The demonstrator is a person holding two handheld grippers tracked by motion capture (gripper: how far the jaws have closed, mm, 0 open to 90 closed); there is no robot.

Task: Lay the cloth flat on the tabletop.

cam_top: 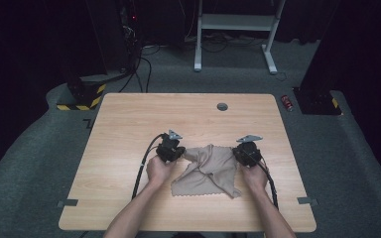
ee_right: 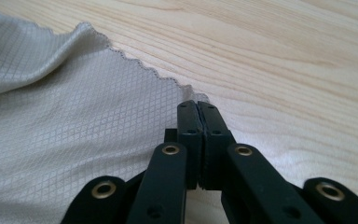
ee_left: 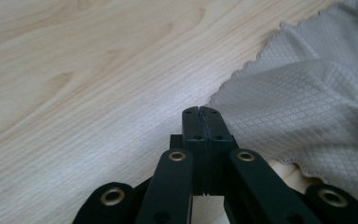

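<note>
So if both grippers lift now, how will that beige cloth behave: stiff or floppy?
Probably floppy: the cloth lies rumpled, one flap folded over itself. It looks thin and light, so it should sag between the left gripper and right gripper, both shut on its corners. The quilted weave likely resists slipping.

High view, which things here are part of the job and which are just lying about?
In the job:
- beige cloth, crumpled on the table
- left gripper, shut on a cloth corner
- right gripper, shut on another corner

Lying about:
- red can on the floor
- white frame behind
</note>
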